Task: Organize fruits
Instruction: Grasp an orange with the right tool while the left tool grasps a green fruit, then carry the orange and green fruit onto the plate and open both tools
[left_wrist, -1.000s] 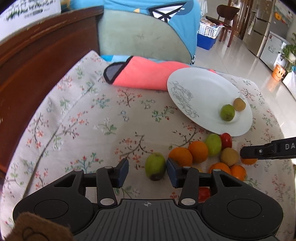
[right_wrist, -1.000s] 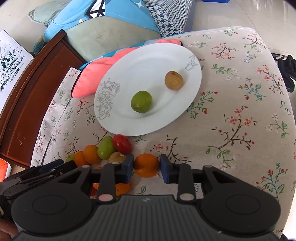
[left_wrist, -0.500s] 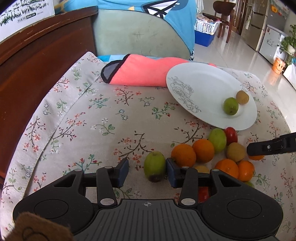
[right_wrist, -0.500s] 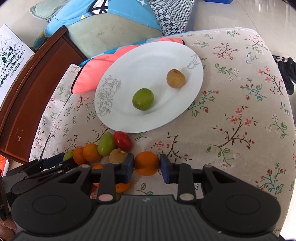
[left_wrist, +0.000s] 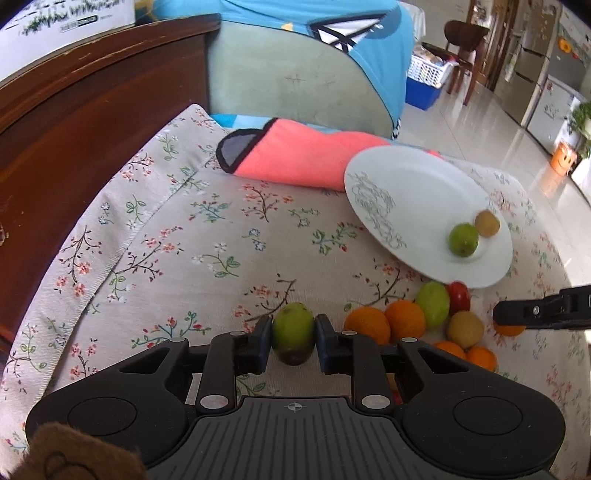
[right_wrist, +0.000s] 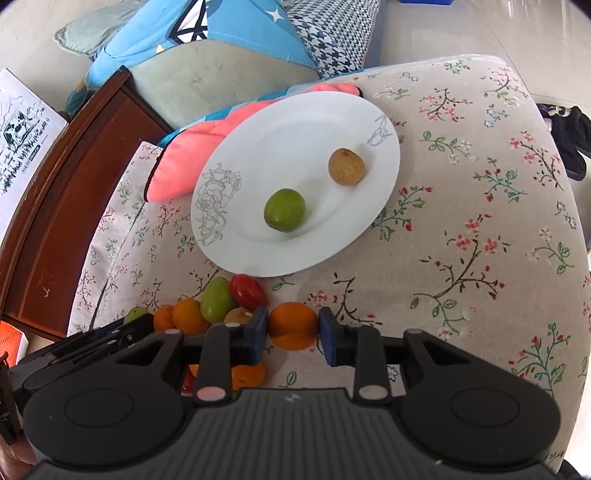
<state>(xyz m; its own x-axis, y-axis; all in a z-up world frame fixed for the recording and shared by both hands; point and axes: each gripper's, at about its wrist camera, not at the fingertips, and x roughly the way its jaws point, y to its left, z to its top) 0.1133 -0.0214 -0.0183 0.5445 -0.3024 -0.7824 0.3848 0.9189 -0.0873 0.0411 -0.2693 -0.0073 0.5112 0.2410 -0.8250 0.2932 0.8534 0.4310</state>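
Left wrist view
Left gripper: clenched on the green fruit, black pads pressed on both of its sides.
Green fruit: egg-shaped, smooth, dark patch at the near end, sits right between the jaws, low over the flowered cloth.
Fruit pile: just right of the left gripper; round oranges, one long green fruit, one shiny red tomato, one dull brown fruit.
Plate: white, round, shiny, grey flower drawing on its left side; far right, past the pile.
On the plate: one round lime and one brown rough ball, touching in this view.
Right gripper: black tip seen at the right edge, over an orange; jaws hard to see from here.
Pink cloth: soft, folded, far behind the plate.
Wood board: dark brown, smooth, along the left.

Right wrist view
Right gripper: grasping an orange; blue-black pads touch both its sides.
Orange: round, bumpy skin, sits between the jaws, near the plate's near rim.
Fruit pile: just left of the orange, touching the left pad.
Plate: far from the jaws, lime in the middle, brown ball to its right, a little apart.
Left gripper: black, low at the left; jaws hidden here.
Flowered cloth: woven, beige, small red and green twigs.
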